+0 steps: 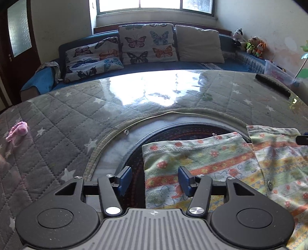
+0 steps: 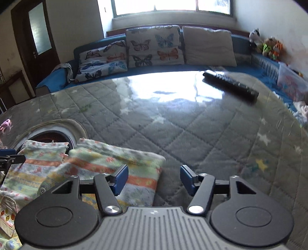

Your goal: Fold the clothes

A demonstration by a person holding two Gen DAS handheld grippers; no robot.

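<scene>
My left gripper hangs with its jaws apart over the left edge of the striped baby garment, gripping nothing. My right gripper likewise stands with jaws apart above the garment's right edge, one blue pad over the cloth, the other over the quilted grey cover. The garment lies flat on the table, its leg ends reaching over the round opening in the cover. Farther off, a pink item lies at left and a dark remote near the far edge. Beyond stand butterfly cushions on the blue sofa, soft toys, and the window.
</scene>
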